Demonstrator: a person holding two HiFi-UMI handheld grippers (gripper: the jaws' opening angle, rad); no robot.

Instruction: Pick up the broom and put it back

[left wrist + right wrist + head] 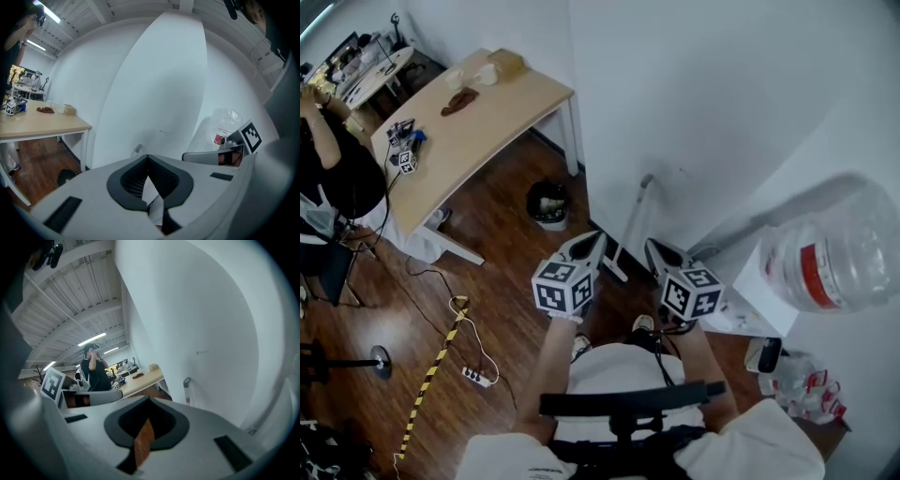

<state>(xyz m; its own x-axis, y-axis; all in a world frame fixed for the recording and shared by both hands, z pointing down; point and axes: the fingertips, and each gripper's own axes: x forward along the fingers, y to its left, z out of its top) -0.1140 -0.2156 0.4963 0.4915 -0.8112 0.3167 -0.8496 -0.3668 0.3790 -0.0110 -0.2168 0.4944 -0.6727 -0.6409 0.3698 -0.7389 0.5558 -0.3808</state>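
Broom (630, 225) leans near-upright against the wall (703, 112), at 12 o'clock between left gripper (596, 238) and right gripper (652, 246). Both jaws closed, empty. Both look equally near.

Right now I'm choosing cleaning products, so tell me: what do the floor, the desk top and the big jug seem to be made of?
Floor: dark reddish-brown wood or wood-look laminate, slightly glossy; plank seams and grain show.
Desk top: pale wood-look board, matte, probably laminate; the tone is even, with no visible knots.
Jug: clear plastic, glossy; it is see-through and shows bright highlights.
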